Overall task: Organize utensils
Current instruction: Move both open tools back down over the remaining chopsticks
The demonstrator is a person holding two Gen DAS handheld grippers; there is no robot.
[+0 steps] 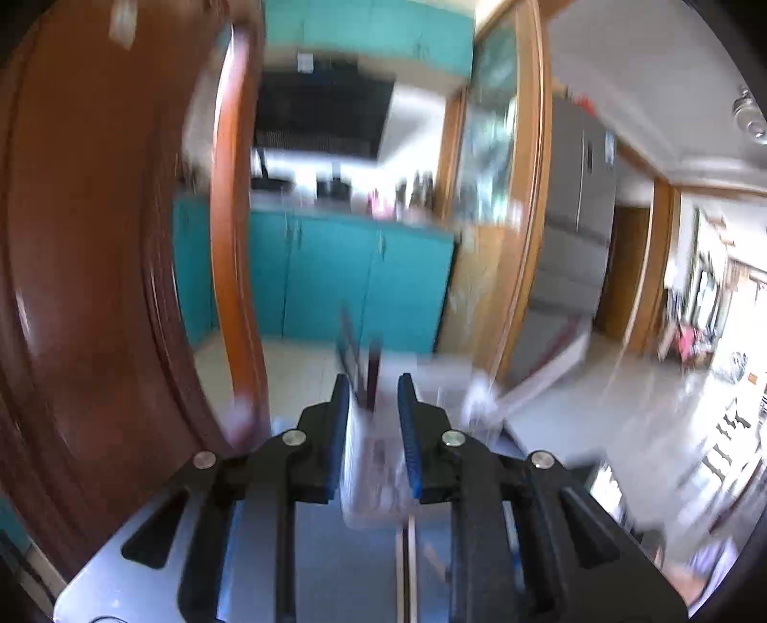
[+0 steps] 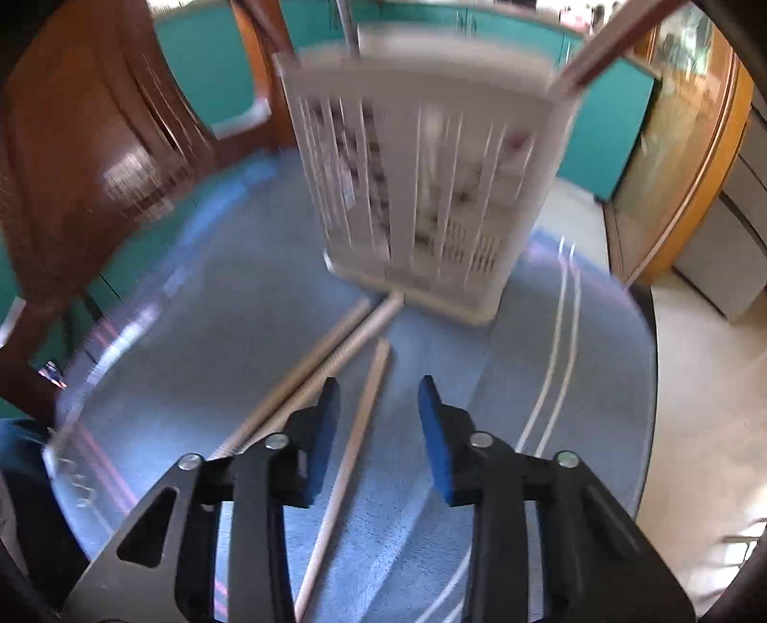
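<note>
Blue cloth [image 2: 201, 335] covered the round table where a white slotted utensil holder [image 2: 422, 182] stood upright at the far side, its walls blurred by camera motion. From the right wrist view, a metal handle [image 2: 346, 24] rose out of the holder's top on the left and a reddish stick [image 2: 618, 36] leaned out of its right corner. Three pale wooden chopsticks lay flat on the cloth in front of the holder: two side by side [image 2: 331, 350], their far ends just beside the holder's base, and a third chopstick [image 2: 357, 431] nearer, running back between the fingers of the right gripper [image 2: 378, 388]. That gripper's blue-padded jaws stood apart above the cloth, neither pad pressing on the chopstick between them. From the left wrist view, the left gripper [image 1: 371, 386] pointed toward teal kitchen cabinets [image 1: 345, 278] seen through a brown wooden doorway [image 1: 96, 239], with the holder blurred and close between its fingers; its jaws were slightly apart, and whether the pads touched the holder's walls could not be told through the blur. Dark utensil handles [image 1: 357, 354] poked up from the holder just beyond the fingertips. A grey refrigerator [image 1: 570, 201] stood far right.
</note>
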